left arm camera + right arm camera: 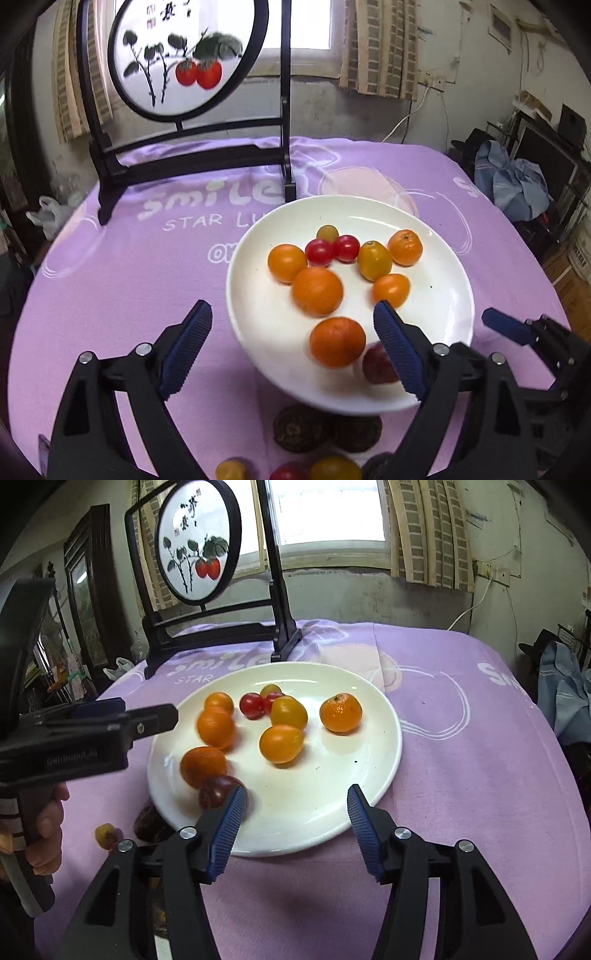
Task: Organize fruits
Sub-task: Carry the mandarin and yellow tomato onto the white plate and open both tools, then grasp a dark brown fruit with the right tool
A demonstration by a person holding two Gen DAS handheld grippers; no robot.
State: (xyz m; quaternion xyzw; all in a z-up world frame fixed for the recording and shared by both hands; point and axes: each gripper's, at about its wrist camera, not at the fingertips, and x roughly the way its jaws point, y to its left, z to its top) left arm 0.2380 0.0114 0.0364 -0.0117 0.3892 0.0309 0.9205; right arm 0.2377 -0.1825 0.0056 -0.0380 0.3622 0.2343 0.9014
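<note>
A white plate (258, 332) (369, 760) on the purple cloth holds several oranges, two red cherry tomatoes (332, 250) (255, 704), yellow tomatoes and a dark red plum (378, 365) (218, 792) near its front rim. My left gripper (292, 308) is open, its fingers straddling the plate's near left rim, with an orange (337, 341) lying between them untouched. My right gripper (297, 792) is open over the near rim with nothing between its pads. The plum lies just beside its left pad (229, 827).
Dark brown round fruits (295, 432) (147, 827) lie partly under the plate's near edge. Loose yellow and red tomatoes (334, 469) lie closer still. A black-framed round painted screen (184, 55) (199, 542) stands at the table's back. A hand (48, 823) holds the left gripper's handle.
</note>
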